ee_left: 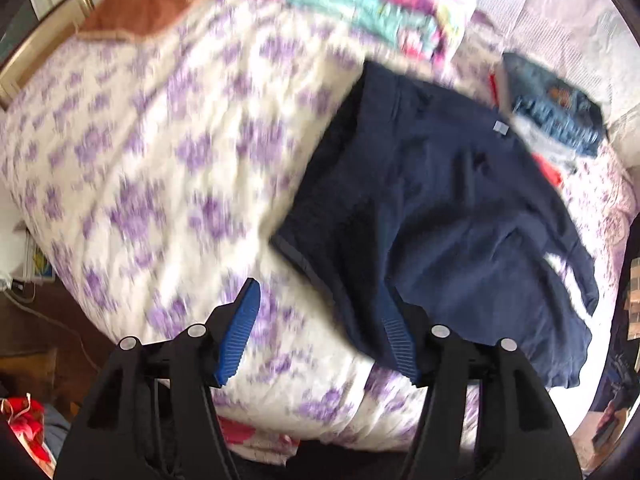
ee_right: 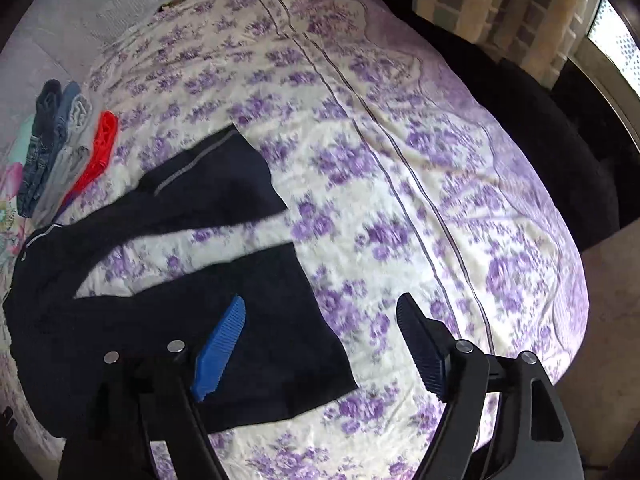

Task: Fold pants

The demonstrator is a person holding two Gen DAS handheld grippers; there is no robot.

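Observation:
Dark navy pants (ee_left: 452, 216) lie spread on a bed with a white and purple flowered cover (ee_left: 160, 160). In the right wrist view the pants (ee_right: 224, 316) show two legs parted in a V, hems toward the bed's middle. My left gripper (ee_left: 320, 332) is open and empty above the near edge of the pants at the waist end. My right gripper (ee_right: 320, 344) is open and empty above the hem of the nearer leg. The left wrist view is blurred.
A stack of folded jeans and grey clothes (ee_right: 52, 144) with a red item (ee_right: 100, 148) lies at the far side of the bed. A turquoise and pink folded blanket (ee_left: 368, 4) lies beyond the pants. The bed's edge (ee_right: 576, 264) drops to a dark floor.

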